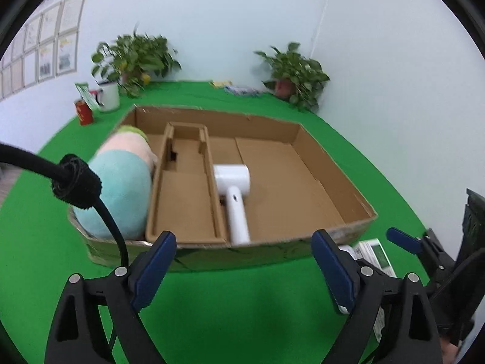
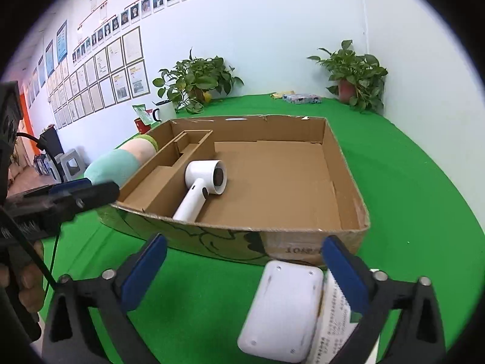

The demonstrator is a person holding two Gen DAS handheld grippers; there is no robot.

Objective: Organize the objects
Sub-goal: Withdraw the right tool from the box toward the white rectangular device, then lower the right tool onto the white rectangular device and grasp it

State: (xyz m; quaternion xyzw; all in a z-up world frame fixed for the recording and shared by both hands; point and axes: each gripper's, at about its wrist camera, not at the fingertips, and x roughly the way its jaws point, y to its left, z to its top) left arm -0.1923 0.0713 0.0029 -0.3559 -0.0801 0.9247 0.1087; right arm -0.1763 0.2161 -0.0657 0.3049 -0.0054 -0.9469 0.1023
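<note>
An open cardboard box (image 1: 327, 163) (image 2: 342, 163) lies on the green cloth. Inside it a white hair dryer (image 1: 233, 188) (image 2: 203, 182) lies beside a cardboard insert (image 1: 185, 206). A pastel plush toy (image 1: 121, 188) (image 2: 121, 163) fills the box's left end. My left gripper (image 1: 245, 257) hovers open just before the box's near wall, with nothing between its fingers. My right gripper (image 2: 245, 257) is open too. A white flat device (image 2: 282, 306) and a printed packet (image 2: 333, 318) lie on the cloth between its fingers, close to the right one.
Two potted plants (image 1: 136, 57) (image 1: 294, 72) stand against the far wall. A white mug (image 1: 109, 95) and a red can (image 1: 84, 112) sit at the back left, and small packets (image 2: 300, 97) at the back. A black cable (image 1: 30, 160) crosses the left wrist view.
</note>
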